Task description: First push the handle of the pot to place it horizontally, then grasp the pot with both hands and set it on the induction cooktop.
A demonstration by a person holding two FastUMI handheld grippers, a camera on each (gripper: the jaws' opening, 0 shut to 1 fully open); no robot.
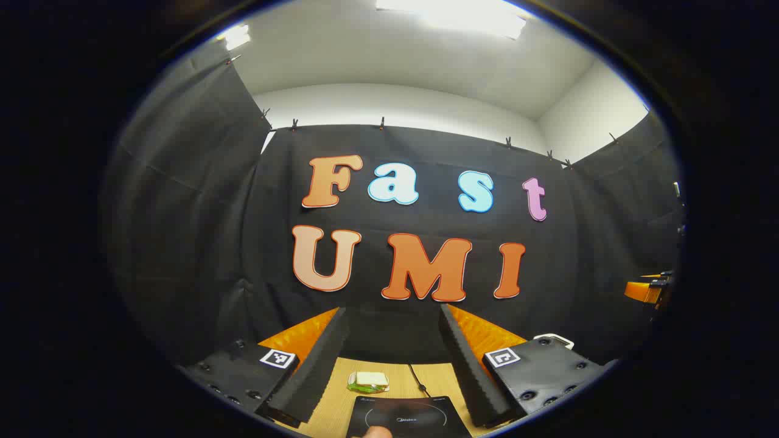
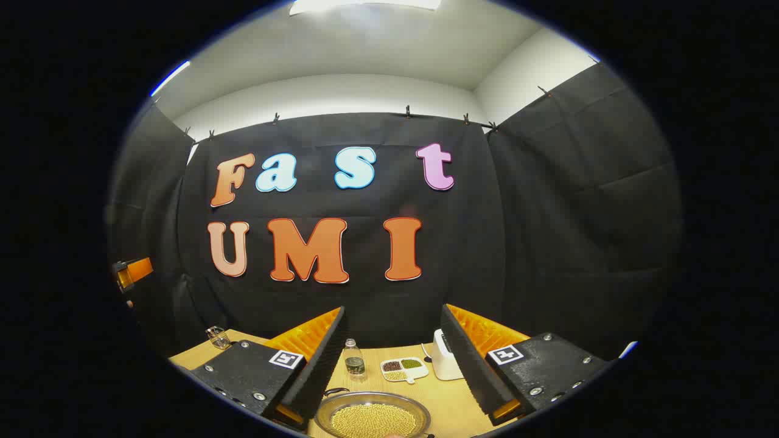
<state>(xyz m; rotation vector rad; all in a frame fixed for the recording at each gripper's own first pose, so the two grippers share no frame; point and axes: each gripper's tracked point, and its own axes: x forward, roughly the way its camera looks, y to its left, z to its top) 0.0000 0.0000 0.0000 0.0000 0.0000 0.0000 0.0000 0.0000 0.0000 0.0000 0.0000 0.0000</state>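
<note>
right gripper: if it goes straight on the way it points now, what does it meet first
Probably the small glass bottle, standing on the wooden table between the open fingers of the right gripper. The pot of yellow grains sits lower and nearer, likely under that line. Depth is unclear; the black cloth wall lies behind.

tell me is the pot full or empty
Full, or nearly: the pot between the right claw fingers holds a heap of small yellowish grains covering its bottom. How deep they lie, cannot tell.
</note>
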